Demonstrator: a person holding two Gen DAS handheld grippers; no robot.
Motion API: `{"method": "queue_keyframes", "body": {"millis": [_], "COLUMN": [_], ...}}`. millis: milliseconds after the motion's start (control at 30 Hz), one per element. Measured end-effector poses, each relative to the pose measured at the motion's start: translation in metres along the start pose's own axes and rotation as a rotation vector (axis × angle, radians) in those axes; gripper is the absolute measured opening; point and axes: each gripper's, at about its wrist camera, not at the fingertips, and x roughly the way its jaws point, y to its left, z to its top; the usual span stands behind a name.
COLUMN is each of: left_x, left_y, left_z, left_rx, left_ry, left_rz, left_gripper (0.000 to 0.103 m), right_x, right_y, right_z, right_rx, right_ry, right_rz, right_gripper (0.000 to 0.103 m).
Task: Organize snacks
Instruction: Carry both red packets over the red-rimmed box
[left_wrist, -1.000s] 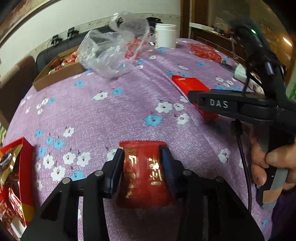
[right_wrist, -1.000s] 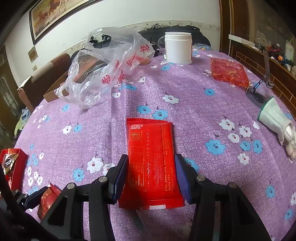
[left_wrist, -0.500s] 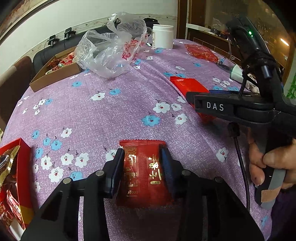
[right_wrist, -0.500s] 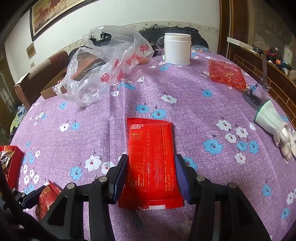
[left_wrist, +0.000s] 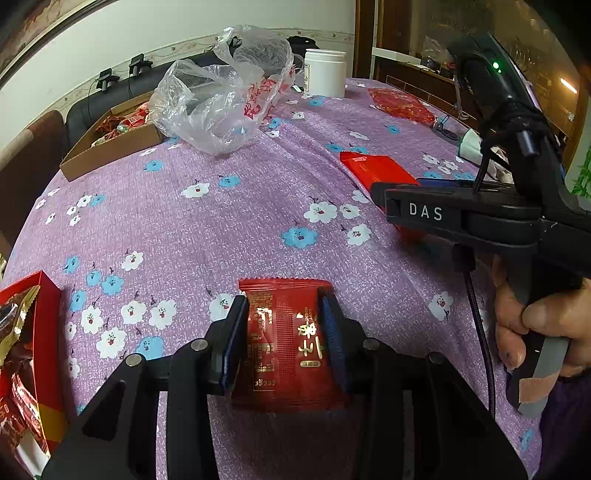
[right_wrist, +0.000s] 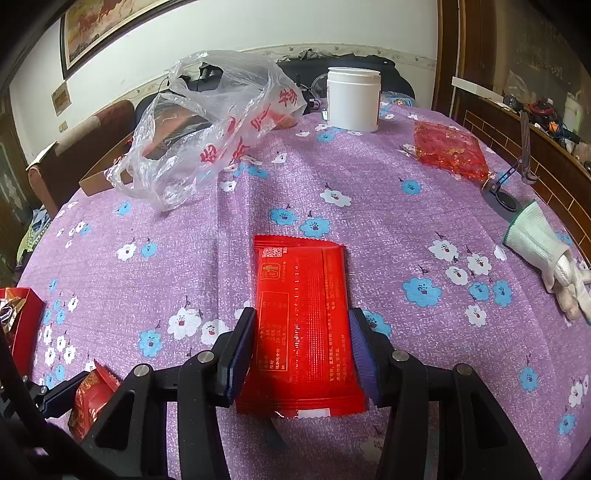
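Left wrist view shows the left tool (left_wrist: 284, 325) clamped on a small dark-red foil snack packet with gold lettering (left_wrist: 286, 345), its two blue pads pressing the packet's long sides just above the purple flowered cloth of the table (left_wrist: 221, 229). Right wrist view has the right tool (right_wrist: 301, 343) gripping a longer flat bright-red plastic snack packet (right_wrist: 301, 314) the same way, most of its length jutting forward past the fingertips. An open red cardboard box of wrapped snacks (left_wrist: 44, 332) sits at the near left edge of the table, close to the left tool, and looks the likely home for both packets. To do the carry well, keep each squeeze firm but light so the contents do not crush, hold the long packet level so its free end does not droop or slide out, and bring the tools to the box one at a time so they do not collide.
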Motion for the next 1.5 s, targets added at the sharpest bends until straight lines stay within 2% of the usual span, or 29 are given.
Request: {"method": "queue_keyframes", "body": {"millis": [367,567,867,1100,1267,1367,1500], "left_x": [-0.008,-0.024,-0.048,-0.090,-0.120,-0.134,-0.148], "left_y": [0.003,0.012,0.017,0.028,0.041,0.052,0.066], "left_z": [-0.006,-0.014,-0.038,-0.058,-0.068,-0.071,-0.077], "left_rx": [-0.035,-0.065,-0.089,-0.087,-0.086,-0.103,-0.124], "left_ry": [0.004,-0.004,0.011,-0.051,-0.111,-0.144,-0.180], "left_rz": [-0.017,-0.020,-0.025,0.032,0.083,0.106,0.135], "left_gripper": [0.037,0.037,0.037,0.037,0.038,0.038,0.038], "right_x": [-0.003,-0.005,-0.011,-0.020,-0.032,-0.041,-0.060], "right_y": [-0.003,-0.005,-0.007,-0.010,-0.007,0.005,0.029], "right_z": [0.000,0.000,0.000,-0.003,-0.009,-0.017,-0.025], "right_rx": [0.011,0.023,0.037,0.056,0.073,0.072,0.041], "right_ry": [-0.011,-0.021,-0.048,-0.090,-0.108,-0.086,-0.100], "right_rz": [0.011,0.025,0.055,0.063,0.100,0.133,0.168], "right_gripper": [0.051,0.051,0.051,0.051,0.051,0.051,0.051]}}
